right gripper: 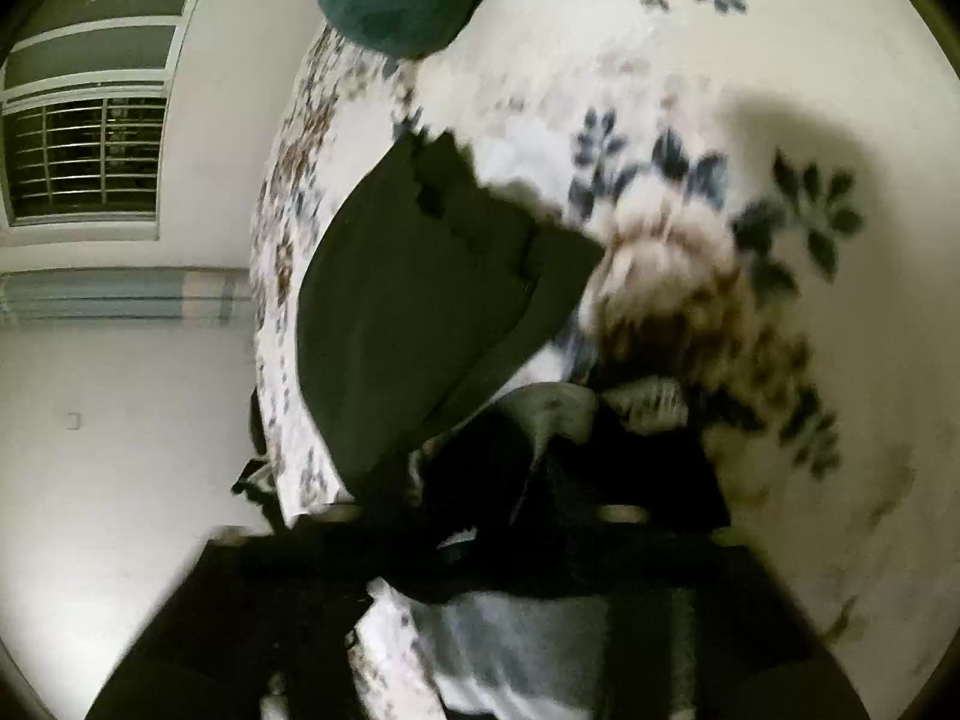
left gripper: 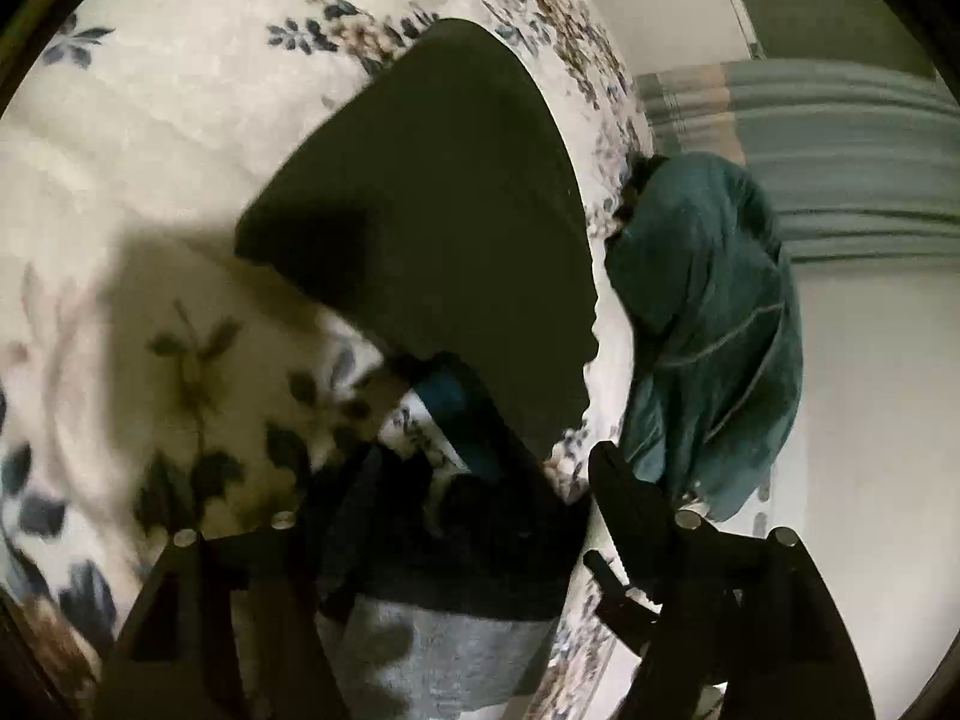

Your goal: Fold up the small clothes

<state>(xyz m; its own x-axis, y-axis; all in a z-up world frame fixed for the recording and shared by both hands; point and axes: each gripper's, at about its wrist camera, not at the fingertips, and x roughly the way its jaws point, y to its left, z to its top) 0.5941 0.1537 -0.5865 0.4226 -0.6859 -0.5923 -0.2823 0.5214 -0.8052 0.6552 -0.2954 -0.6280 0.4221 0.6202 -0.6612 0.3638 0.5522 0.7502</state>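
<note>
- Two fisheye views look down on a white bedspread with blue and brown flower print (left gripper: 150, 138), both smeared by blur.
- A flat dark olive folded garment (left gripper: 432, 210) lies on the bedspread near its edge; in the right wrist view (right gripper: 414, 312) its upper edge looks ragged, though blur hides the detail.
- A heap of small clothes, black and grey with a patch of blue (left gripper: 456, 516), sits just in front of the left gripper (left gripper: 480, 498); single pieces cannot be told apart.
- The left gripper's jaws stand apart; the right-hand finger (left gripper: 624, 498) is clear, the other is lost against the dark cloth, and no pad visibly presses on anything.
- The right gripper (right gripper: 480, 516) is a black blur over the same heap (right gripper: 576, 450); its fingertips cannot be made out, so I cannot tell its state.
- A crumpled teal cloth (left gripper: 714, 330) hangs off the bed's edge, cut off in the right view (right gripper: 390, 0).
</note>
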